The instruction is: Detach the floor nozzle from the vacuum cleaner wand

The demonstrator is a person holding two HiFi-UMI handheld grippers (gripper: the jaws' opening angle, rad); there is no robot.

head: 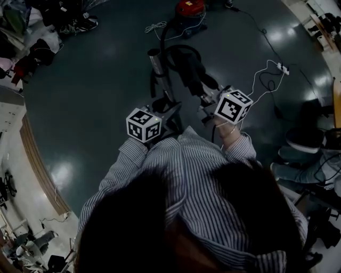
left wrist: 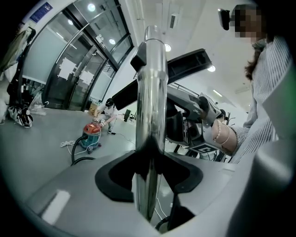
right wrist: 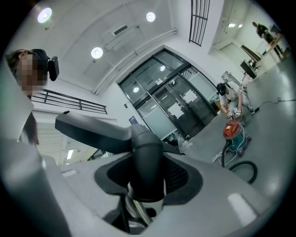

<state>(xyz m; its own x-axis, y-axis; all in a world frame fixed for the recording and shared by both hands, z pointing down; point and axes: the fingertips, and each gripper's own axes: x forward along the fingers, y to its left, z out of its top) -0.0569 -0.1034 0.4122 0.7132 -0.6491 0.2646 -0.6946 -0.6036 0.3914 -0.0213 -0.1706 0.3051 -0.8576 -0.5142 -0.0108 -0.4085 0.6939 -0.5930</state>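
In the head view my left gripper (head: 169, 110) is shut on the chrome wand (head: 159, 66), whose open upper end stands free. My right gripper (head: 205, 99) is shut on the neck of the black floor nozzle (head: 191, 66), which is held just right of the wand. The left gripper view shows the wand (left wrist: 151, 111) clamped upright in my left gripper (left wrist: 149, 172), with the nozzle (left wrist: 187, 62) crossing behind it. In the right gripper view the nozzle's neck (right wrist: 148, 157) fills my right gripper (right wrist: 146, 181), and its flat head (right wrist: 90, 131) points left.
A red canister vacuum (head: 190, 9) sits on the dark floor ahead, and its black hose (head: 184, 49) loops toward the wand. A white cable (head: 265, 72) and a power strip (head: 283, 68) lie at the right. Someone crouches by the canister (right wrist: 230, 99). Bags and clutter lie at the upper left (head: 32, 32).
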